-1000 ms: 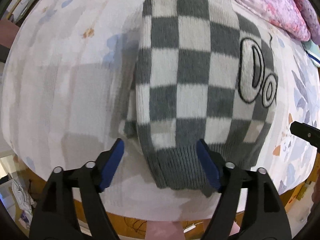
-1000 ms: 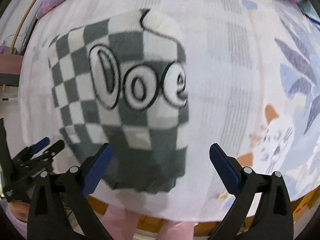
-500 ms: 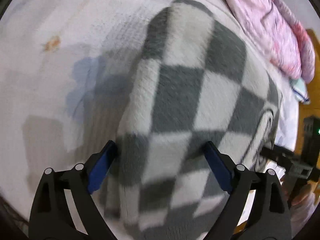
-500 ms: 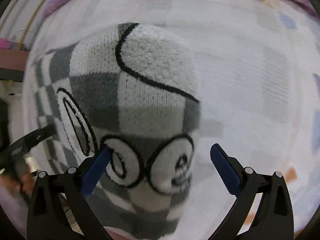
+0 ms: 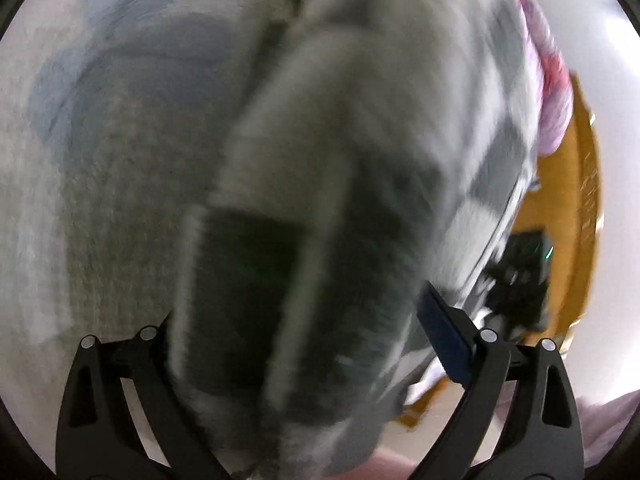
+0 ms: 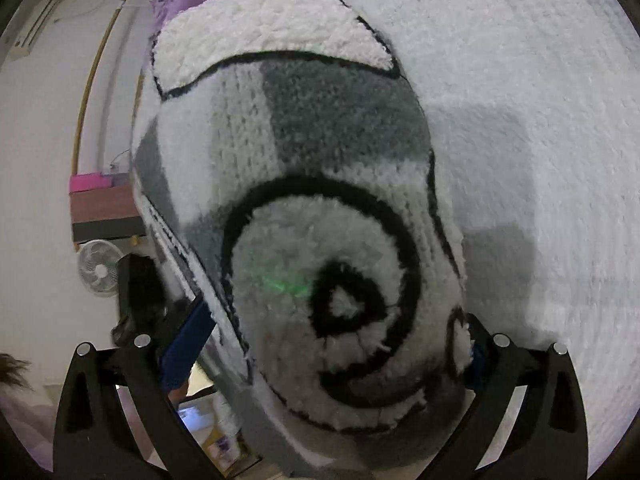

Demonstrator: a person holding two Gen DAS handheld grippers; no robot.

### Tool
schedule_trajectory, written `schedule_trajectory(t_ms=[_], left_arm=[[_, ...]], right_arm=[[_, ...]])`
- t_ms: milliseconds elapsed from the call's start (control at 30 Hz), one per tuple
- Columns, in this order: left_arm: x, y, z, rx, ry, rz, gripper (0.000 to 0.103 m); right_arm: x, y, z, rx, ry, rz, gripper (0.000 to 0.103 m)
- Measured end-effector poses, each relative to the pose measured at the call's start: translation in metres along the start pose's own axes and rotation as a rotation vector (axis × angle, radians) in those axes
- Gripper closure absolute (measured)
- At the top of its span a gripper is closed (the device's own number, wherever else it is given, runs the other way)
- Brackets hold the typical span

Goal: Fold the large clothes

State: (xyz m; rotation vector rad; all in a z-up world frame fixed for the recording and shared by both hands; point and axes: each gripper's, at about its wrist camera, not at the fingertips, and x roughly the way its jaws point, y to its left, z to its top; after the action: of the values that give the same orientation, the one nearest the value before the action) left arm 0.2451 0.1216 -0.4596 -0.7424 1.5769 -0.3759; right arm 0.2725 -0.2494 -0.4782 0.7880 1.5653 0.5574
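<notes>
Both grippers, left [image 5: 294, 344] and right [image 6: 332, 348], spread wide around the folded checkered sweater [image 6: 304, 208] filling each frame's centre on the white bedspread [image 6: 540, 100], gripping nothing firmly I can see, so closing shallowly risks pinching only top layers, unravelling the fold.

Your left claw [image 5: 298, 336] has two black plastic arms with triangular cut-outs, silver screws on top of each, and a dark blue pad on the inner face of one finger. Your right claw [image 6: 328, 344] is built alike: black arms, silver screws, blue pads.
</notes>
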Motion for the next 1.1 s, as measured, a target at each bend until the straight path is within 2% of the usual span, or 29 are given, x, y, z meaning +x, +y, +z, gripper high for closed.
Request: schedule_trajectory(t_ms=[100,167,233,267,333,400,500,633,767,900,1033,1100], left_arm=[[0.007,-0.004,0.012,-0.052,0.027,0.056,0.009],[0.001,-0.016,0.014,-0.016,0.000,0.111,0.018],[-0.015,-0.029,0.004,-0.009,-0.045,0.148,0.045],[-0.022,-0.035,-0.001,-0.010,-0.055,0.143,0.049],[-0.033,-0.049,-0.009,0.002,-0.057,0.127,0.053],[-0.039,-0.063,-0.013,0.024,-0.043,0.143,0.053],[-0.045,-0.078,-0.020,-0.003,-0.030,0.133,0.054],[-0.067,-0.109,-0.054,0.001,-0.031,0.113,0.054],[-0.106,-0.144,-0.080,0.057,-0.048,0.120,0.053],[-0.153,-0.175,-0.105,0.144,-0.075,0.128,0.053],[-0.181,-0.204,-0.126,0.248,-0.077,0.115,0.053],[-0.192,-0.217,-0.137,0.299,-0.085,0.104,0.053]], right_arm=[[0.007,0.008,0.018,0.027,0.091,-0.040,0.006],[0.001,0.016,0.019,0.040,0.085,-0.071,0.010],[-0.009,0.031,0.018,0.043,0.056,-0.096,0.022],[-0.018,0.036,0.013,0.047,0.046,-0.090,0.029],[-0.030,0.048,0.010,0.030,0.037,-0.094,0.034],[-0.038,0.064,0.004,0.012,0.025,-0.116,0.035],[-0.055,0.089,-0.002,-0.017,0.018,-0.135,0.036],[-0.099,0.119,-0.033,-0.035,-0.012,-0.161,0.036],[-0.128,0.144,-0.073,-0.010,-0.054,-0.157,0.036],[-0.172,0.174,-0.121,0.004,-0.165,-0.167,0.036],[-0.207,0.202,-0.162,0.015,-0.285,-0.185,0.036],[-0.220,0.203,-0.180,0.015,-0.338,-0.174,0.036]])
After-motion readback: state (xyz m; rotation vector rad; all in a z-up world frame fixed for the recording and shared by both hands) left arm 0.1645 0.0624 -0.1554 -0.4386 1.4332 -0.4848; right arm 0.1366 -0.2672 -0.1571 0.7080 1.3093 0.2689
